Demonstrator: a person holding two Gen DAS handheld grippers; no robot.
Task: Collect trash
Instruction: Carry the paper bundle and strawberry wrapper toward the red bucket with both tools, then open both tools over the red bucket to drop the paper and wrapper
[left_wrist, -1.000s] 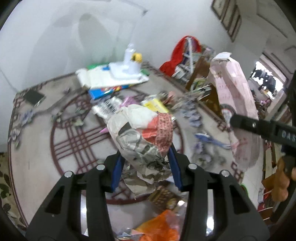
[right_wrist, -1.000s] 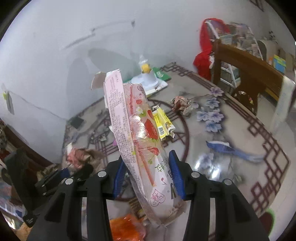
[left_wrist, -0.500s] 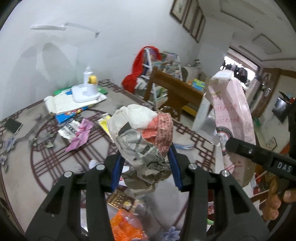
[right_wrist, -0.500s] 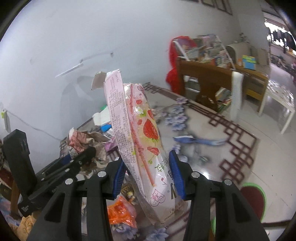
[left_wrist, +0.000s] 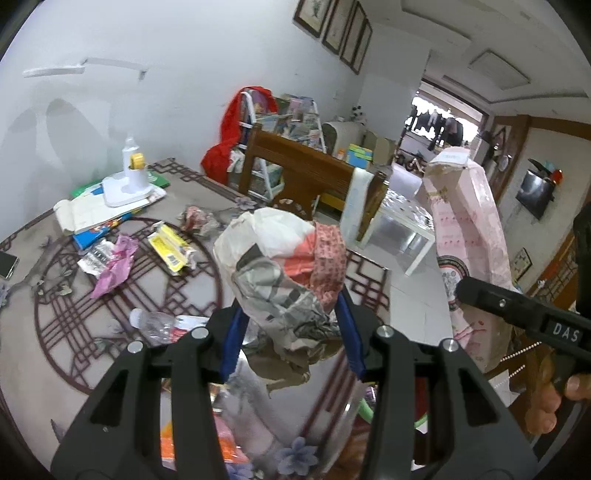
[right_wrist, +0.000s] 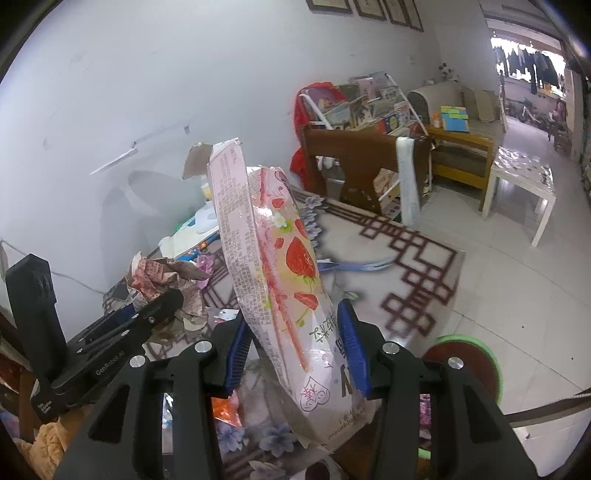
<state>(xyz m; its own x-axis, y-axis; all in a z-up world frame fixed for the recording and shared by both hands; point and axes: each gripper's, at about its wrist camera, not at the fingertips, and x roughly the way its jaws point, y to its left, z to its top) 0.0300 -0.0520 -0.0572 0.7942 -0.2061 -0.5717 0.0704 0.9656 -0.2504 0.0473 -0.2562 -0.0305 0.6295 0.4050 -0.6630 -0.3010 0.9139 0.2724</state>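
Writing: white letters "DAS" on the right tongs (left_wrist: 517, 321) in the left view; "GenRobot.AI" on the left tongs (right_wrist: 147, 317) in the right view.
Left tongs: blue pads clamped on a crumpled wad of grey, white and red printed paper (left_wrist: 284, 280), held above the patterned grey counter (left_wrist: 55, 332).
Right tongs: closed on a tall pink strawberry-print plastic snack bag (right_wrist: 280, 280), upright.
Change: both loads have swung from over the counter toward the tiled floor (right_wrist: 517, 295).
Left behind: yellow wrapper (left_wrist: 171, 249), pink crumpled film (left_wrist: 114, 266), clear plastic bottle (left_wrist: 155, 325).

"DAS" on right hand-held gripper (left_wrist: 480, 295), "GenRobot.AI" on left hand-held gripper (right_wrist: 170, 299)
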